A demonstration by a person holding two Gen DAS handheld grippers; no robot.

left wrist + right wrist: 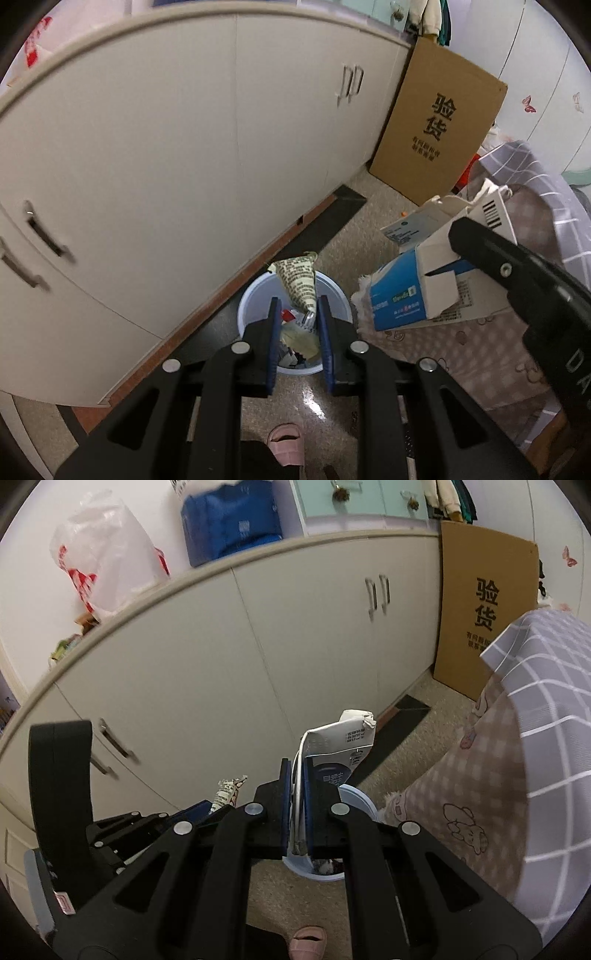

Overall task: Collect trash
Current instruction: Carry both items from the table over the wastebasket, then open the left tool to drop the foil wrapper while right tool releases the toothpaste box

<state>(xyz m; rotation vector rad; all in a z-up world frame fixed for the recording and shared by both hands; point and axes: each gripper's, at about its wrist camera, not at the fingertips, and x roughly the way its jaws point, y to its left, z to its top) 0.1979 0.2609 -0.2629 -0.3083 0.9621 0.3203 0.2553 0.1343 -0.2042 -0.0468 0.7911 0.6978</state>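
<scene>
Both claws clamped, left gripper [298,308] on wrapper [299,282], right gripper [298,775] on flattened carton [338,753]; I'd worry the carton catches the bin [255,295] rim and drops outside.

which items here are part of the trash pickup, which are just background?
In play:
- left gripper, shut on the printed wrapper
- right gripper, shut on the blue-and-white carton
- white bin, below both, already holding trash

Just lying about:
- cardboard sheet leaning by the cabinet
- plastic bag and blue bag on the cabinet top
- checked bedcover
</scene>
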